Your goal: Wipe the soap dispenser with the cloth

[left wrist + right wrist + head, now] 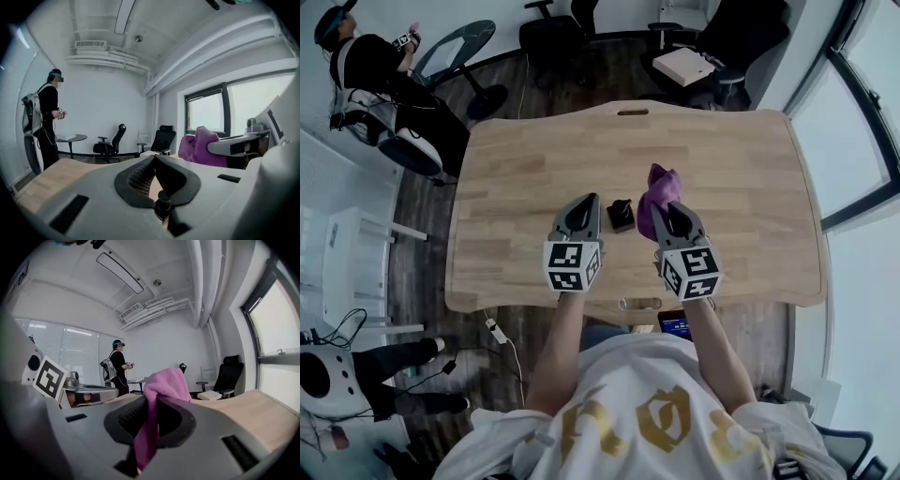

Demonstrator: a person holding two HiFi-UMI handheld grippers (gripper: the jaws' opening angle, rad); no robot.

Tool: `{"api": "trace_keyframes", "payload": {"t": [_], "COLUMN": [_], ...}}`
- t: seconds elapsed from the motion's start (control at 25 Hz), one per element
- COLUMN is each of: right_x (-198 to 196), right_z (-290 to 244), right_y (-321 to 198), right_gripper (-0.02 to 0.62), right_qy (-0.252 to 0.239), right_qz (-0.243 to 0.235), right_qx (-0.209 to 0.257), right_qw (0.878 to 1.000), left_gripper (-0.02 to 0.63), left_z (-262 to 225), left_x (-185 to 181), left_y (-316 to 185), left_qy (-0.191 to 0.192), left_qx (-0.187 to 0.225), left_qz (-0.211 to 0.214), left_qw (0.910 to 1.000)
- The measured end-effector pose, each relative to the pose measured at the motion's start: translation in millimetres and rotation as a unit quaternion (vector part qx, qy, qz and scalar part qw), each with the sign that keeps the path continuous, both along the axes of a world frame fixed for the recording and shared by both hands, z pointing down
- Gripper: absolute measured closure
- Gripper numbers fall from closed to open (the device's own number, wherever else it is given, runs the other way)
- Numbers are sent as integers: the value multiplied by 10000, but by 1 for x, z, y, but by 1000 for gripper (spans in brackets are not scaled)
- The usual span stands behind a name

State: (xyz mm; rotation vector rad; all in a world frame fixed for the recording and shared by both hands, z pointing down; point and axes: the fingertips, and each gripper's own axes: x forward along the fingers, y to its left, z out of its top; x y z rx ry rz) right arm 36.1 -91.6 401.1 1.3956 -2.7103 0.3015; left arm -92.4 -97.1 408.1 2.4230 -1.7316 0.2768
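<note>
From the head view, a wooden bench (750, 187) carries a small dark soap dispenser (621, 215), which stands upright on the bench between the two grippers. The left claw (589, 199) is just left of it and apart from it. The right claw (672, 214) is just right of it, with a purple cloth (661, 186) bunched at its tip. Beyond the bench, a person in black (375, 66) stands by a round table (455, 47), and a white box (682, 66) lies on an office chair.

In the left gripper view, the left claw's jaws meet at their tips with nothing between them. The cloth shows at the right, bunched on the other gripper.

In the right gripper view, the right claw is clamped on the cloth, which bulges above the jaw tips and hangs down between the pads.
</note>
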Motion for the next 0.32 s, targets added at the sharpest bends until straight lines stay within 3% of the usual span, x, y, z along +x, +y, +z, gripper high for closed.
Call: {"api": "trace_keyframes", "payload": {"t": [0.32], "right_x": [-4], "right_z": [0], "right_y": [1], "right_gripper": [551], "right_qy": [-102], "right_qz": [-10], "right_qx": [-43], "right_qw": [9999], "left_gripper": [597], "left_z": [-2], "left_x": [-7], "left_y": [3], "left_qy": [162], "left_qx": [-25], "left_qz": [-55], "left_qw": [9999]}}
